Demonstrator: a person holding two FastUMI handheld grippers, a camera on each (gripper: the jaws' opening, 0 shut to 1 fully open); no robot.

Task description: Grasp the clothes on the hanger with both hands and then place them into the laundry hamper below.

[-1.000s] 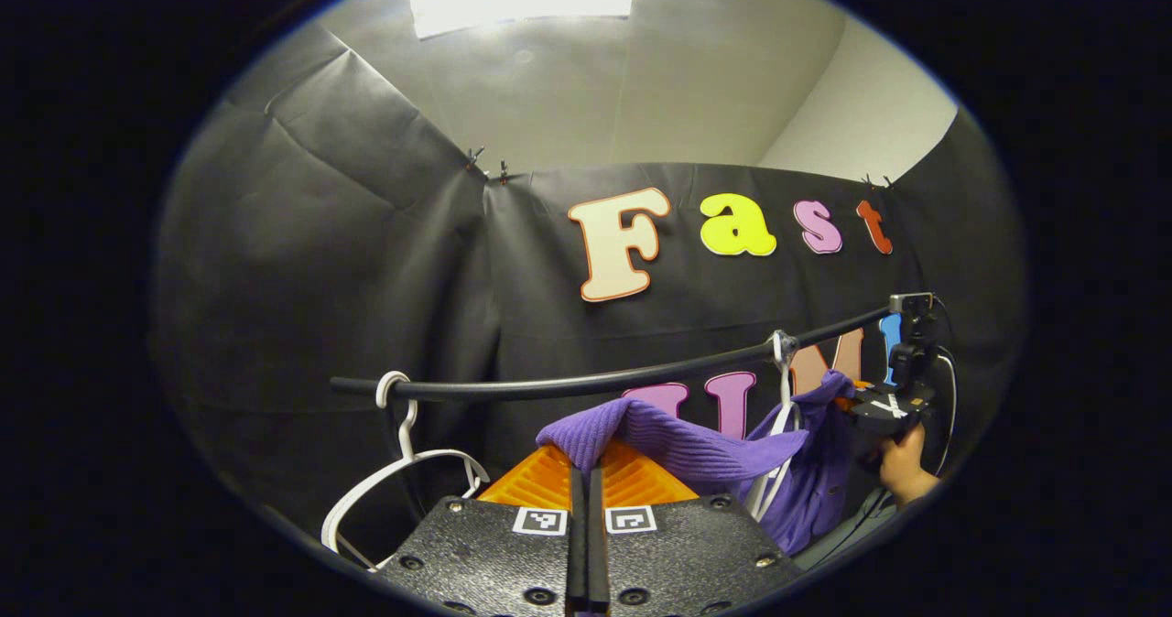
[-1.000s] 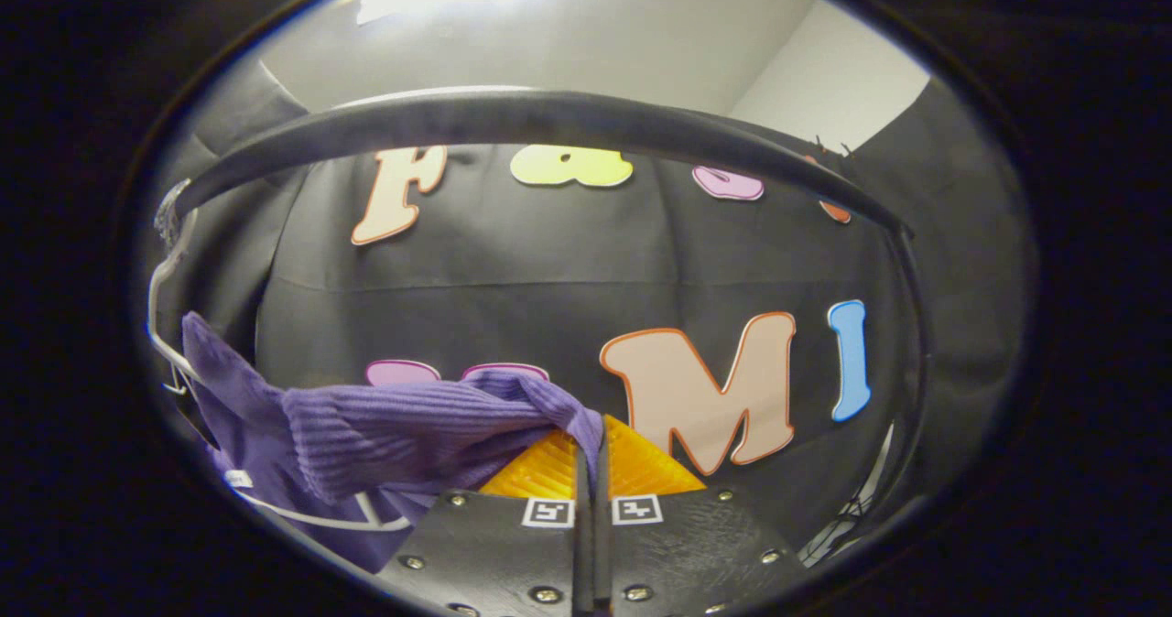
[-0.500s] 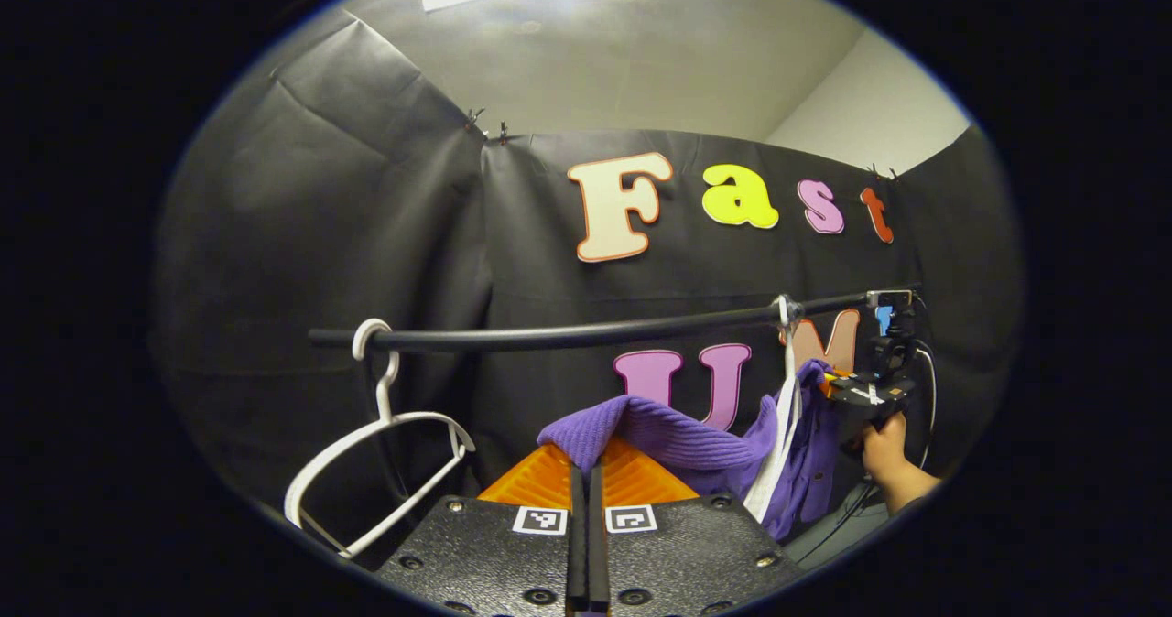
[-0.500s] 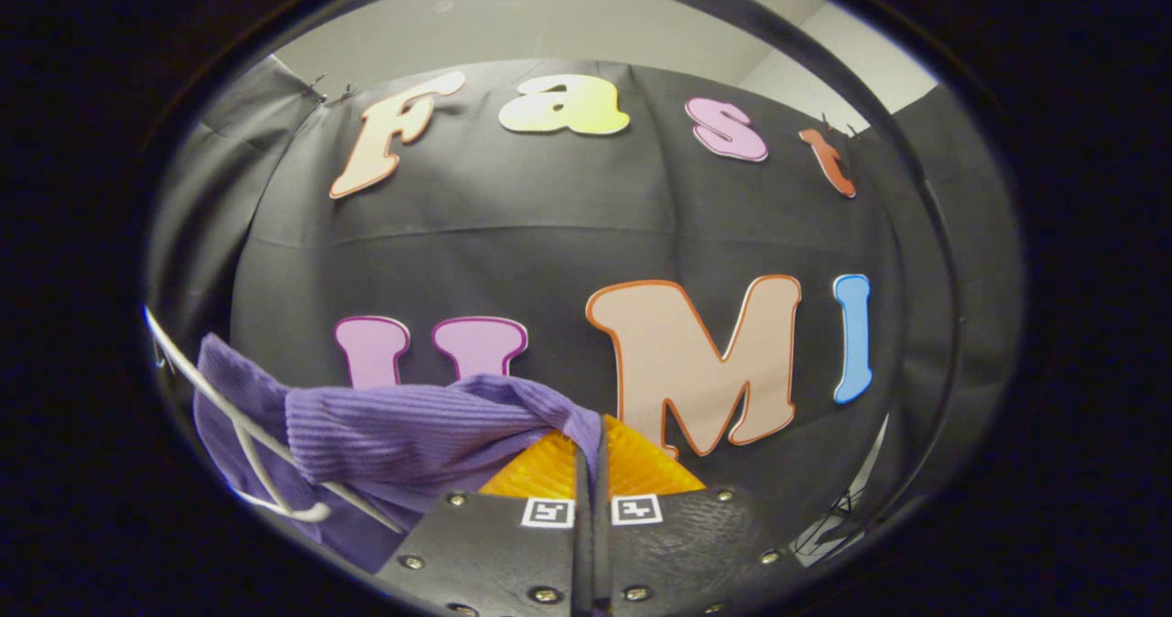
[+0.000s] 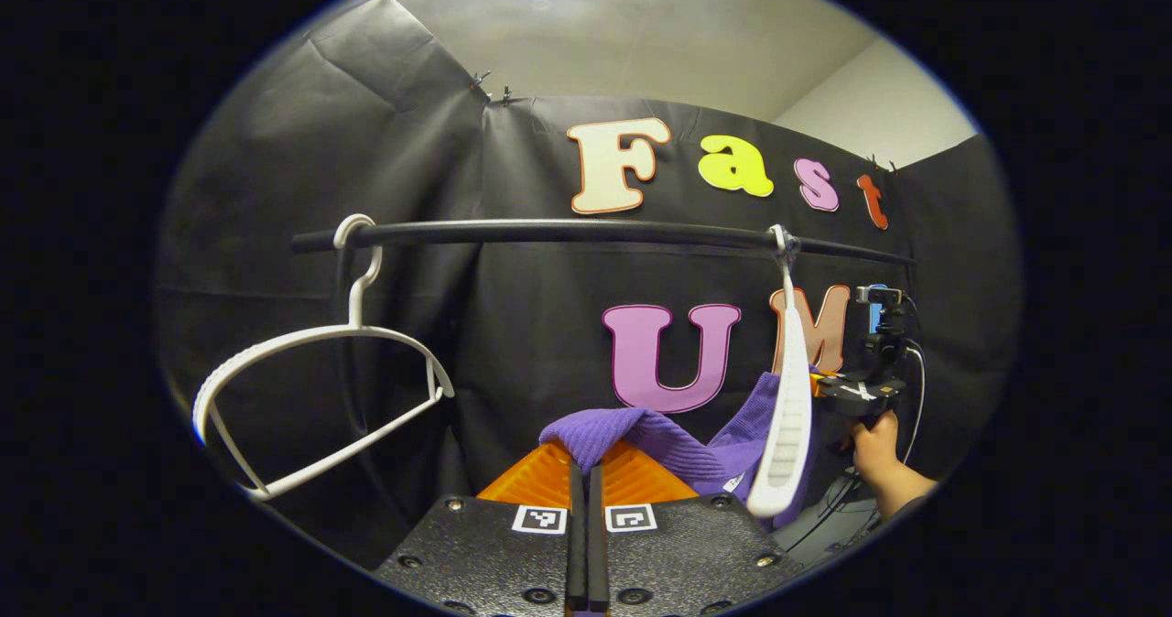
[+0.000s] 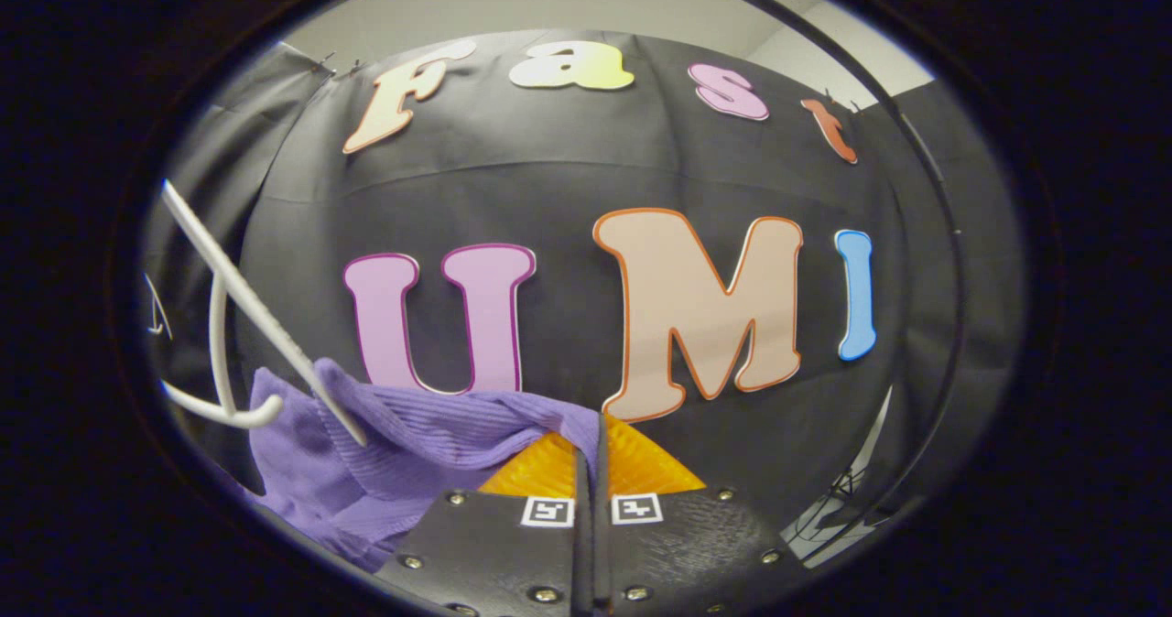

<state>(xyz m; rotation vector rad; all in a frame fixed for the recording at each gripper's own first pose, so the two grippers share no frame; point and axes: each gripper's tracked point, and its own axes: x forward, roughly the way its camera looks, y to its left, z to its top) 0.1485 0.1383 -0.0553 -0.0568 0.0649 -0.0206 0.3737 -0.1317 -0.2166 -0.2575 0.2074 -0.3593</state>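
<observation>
Clamping the purple knit sweater [image 5: 641, 434] between clenched jaws, the left gripper [image 5: 586, 507] and right gripper [image 6: 591, 498] are holding it below the white hanger [image 5: 787, 416] on the black rail [image 5: 568, 231].

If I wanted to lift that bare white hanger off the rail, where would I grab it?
Probably the neck just under the hook, coming from the front. The bare hanger hangs by its hook over the rail, tilted, with nothing on it. The neck is a thin straight stem that two fingers can close across, and a short lift there clears the hook; the wide curved shoulders would swing.
</observation>
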